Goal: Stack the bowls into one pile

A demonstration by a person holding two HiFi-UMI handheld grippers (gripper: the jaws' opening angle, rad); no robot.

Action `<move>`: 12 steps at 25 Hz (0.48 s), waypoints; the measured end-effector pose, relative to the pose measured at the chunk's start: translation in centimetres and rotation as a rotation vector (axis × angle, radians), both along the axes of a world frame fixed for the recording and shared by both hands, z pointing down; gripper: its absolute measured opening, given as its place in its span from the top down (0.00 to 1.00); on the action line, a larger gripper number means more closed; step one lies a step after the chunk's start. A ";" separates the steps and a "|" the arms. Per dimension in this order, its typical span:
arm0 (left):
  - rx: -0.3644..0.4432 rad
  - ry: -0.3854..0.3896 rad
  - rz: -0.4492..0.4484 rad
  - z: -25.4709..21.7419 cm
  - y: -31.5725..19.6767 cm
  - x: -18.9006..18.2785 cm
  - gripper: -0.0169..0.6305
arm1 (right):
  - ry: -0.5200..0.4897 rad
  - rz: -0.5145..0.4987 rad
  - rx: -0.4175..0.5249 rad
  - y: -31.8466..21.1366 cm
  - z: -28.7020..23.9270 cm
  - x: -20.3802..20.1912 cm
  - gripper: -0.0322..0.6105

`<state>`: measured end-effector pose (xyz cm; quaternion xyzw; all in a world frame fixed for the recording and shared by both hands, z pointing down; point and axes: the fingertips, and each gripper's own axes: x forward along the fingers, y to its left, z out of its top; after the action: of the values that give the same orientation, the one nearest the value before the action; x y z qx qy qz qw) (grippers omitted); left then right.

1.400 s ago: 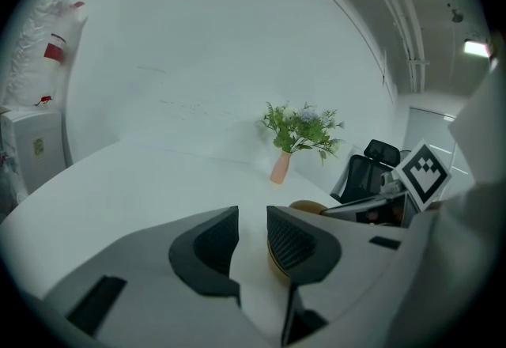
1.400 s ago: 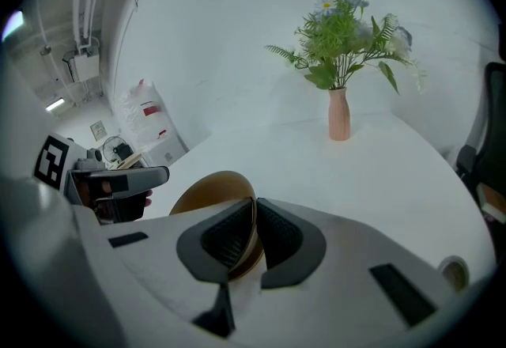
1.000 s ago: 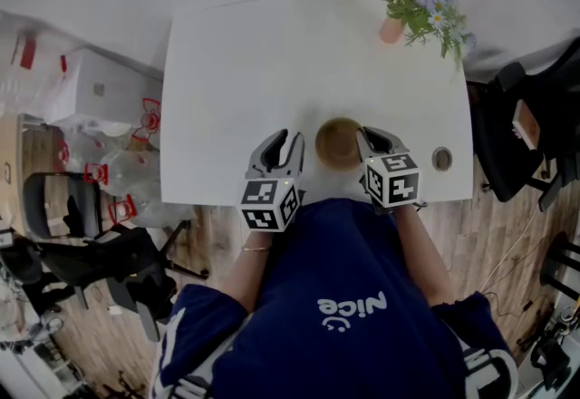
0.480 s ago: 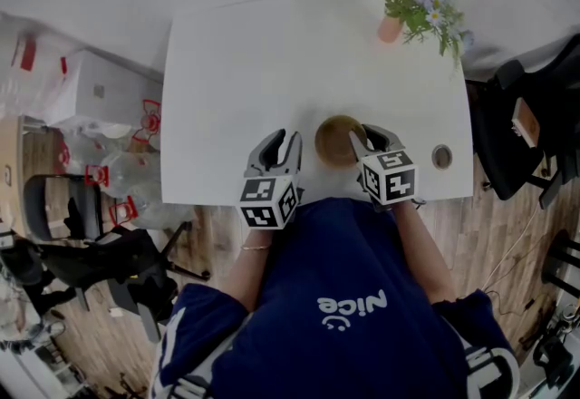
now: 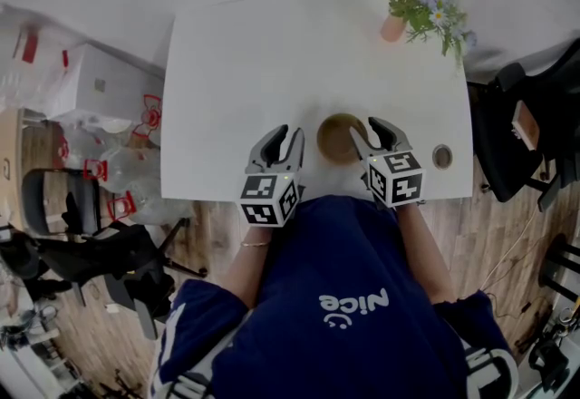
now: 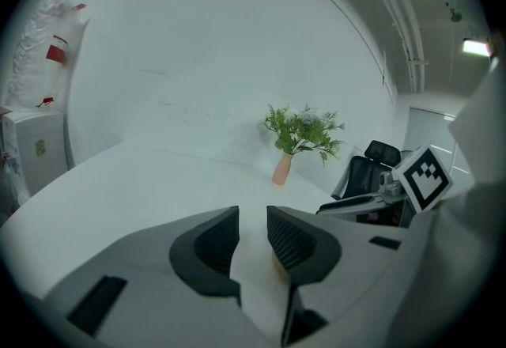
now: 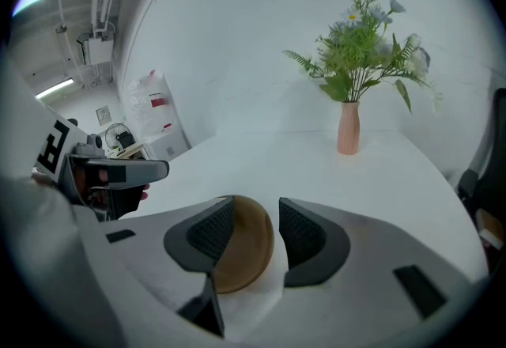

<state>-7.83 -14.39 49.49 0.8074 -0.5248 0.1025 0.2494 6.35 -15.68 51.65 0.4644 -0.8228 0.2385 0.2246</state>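
Observation:
A brown bowl (image 5: pixel 338 138), or a nested pile of them seen from above, rests on the white table (image 5: pixel 245 71) near its front edge. My right gripper (image 5: pixel 367 129) is at the bowl's right rim. Its jaws are opening, and the rim (image 7: pixel 251 247) stands between them with a gap to the right pad. My left gripper (image 5: pixel 285 132) hovers just left of the bowl, open, with nothing between its fingers. In the left gripper view only a sliver of the bowl (image 6: pixel 277 262) shows behind the right jaw of that gripper (image 6: pixel 252 216).
A pink vase of flowers (image 5: pixel 392 27) stands at the table's far right corner. A small round grommet (image 5: pixel 441 157) sits in the tabletop right of my right gripper. Black chairs (image 5: pixel 521 130) stand beyond the right edge. Boxes and bags (image 5: pixel 91 98) lie on the floor to the left.
The right gripper's jaws have spread apart from the bowl's rim, which they pinched before. The bowl stays on the table. The left gripper has not moved.

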 end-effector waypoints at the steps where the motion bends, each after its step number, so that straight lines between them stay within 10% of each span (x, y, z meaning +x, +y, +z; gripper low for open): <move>1: 0.003 0.005 -0.006 -0.1 0.0 -0.2 0.79 | -0.008 0.003 0.024 -0.1 -0.5 0.1 0.68; 12: 0.220 0.026 0.077 -4.8 0.5 0.3 0.79 | -0.063 0.072 0.295 0.2 -6.2 2.9 0.67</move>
<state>-7.56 -13.86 44.67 0.8507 -0.4982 0.0432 0.1620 9.23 -15.47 45.46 0.5138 -0.8384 0.1374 0.1192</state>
